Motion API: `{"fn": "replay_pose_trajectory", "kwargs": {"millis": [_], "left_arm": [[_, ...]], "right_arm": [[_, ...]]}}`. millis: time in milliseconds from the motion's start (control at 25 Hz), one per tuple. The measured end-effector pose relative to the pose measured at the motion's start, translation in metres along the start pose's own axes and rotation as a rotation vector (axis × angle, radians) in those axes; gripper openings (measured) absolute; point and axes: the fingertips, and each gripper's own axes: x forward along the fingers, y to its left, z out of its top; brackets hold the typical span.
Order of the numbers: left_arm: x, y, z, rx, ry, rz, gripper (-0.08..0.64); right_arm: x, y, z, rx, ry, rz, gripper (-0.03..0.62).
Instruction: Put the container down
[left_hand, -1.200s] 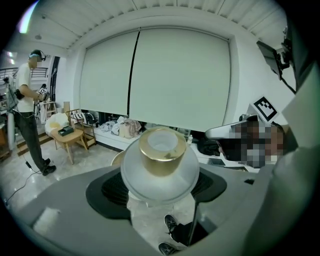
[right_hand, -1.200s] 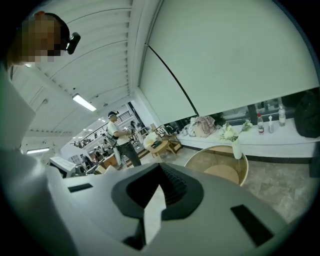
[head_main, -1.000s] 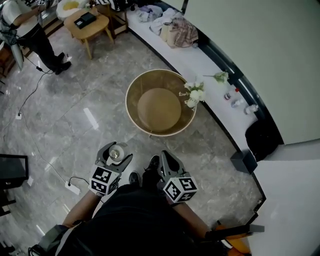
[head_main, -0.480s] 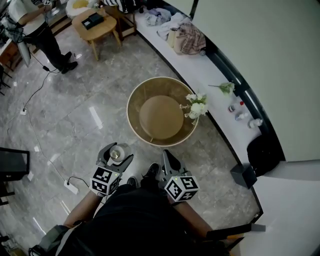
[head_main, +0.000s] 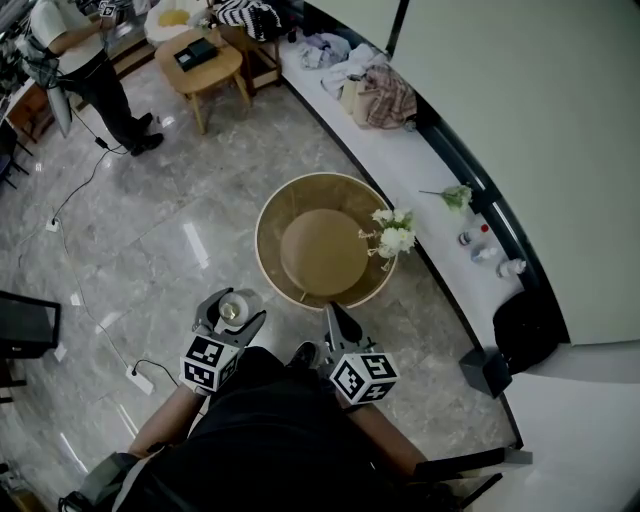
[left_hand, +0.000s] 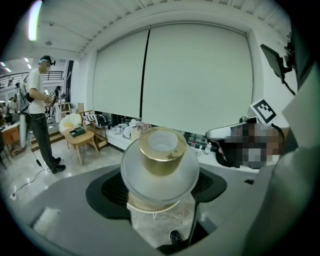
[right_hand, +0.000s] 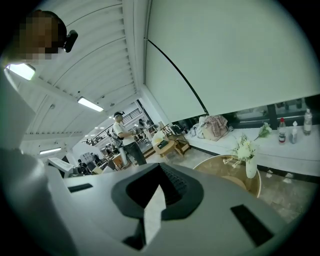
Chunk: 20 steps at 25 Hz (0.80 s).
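Observation:
The container (head_main: 231, 308) is a frosted glass jar with a gold neck (left_hand: 159, 149). My left gripper (head_main: 231, 316) is shut on it and holds it upright over the marble floor, short of the round wooden table (head_main: 268, 218). In the left gripper view the jar's round body (left_hand: 160, 175) fills the gap between the jaws. My right gripper (head_main: 335, 318) is shut with nothing in it, its tips at the table's near rim. A white vase of flowers (head_main: 391, 232) stands at the table's right edge and shows again in the right gripper view as the vase (right_hand: 247, 159).
A white ledge (head_main: 400, 135) curves along the wall with clothes (head_main: 375, 92), small bottles (head_main: 481, 240) and a loose flower. A dark bin (head_main: 486, 369) stands on the floor at right. A small wooden table (head_main: 205, 63) and a person (head_main: 85, 62) are at far left. A power strip (head_main: 140, 378) lies on the floor.
The round table and the ledge have slid nearer to both grippers in the view. The left gripper still holds the jar the same way; the right stays shut.

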Motion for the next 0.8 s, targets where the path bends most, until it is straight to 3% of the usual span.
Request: {"fn": "replay_pose_trajectory", "kwargs": {"millis": [400, 800], "left_arm": [[0.023, 0.028, -0.001, 0.003, 0.024, 0.003, 0.339], [0.075, 0.076, 0.04, 0.062, 0.012, -0.091, 0.339]], "right_arm": [[0.032, -0.009, 0.0, 0.016, 0.027, -0.019, 0.006], [0.084, -0.02, 0.036, 0.016, -0.017, -0.118, 0.006]]}}
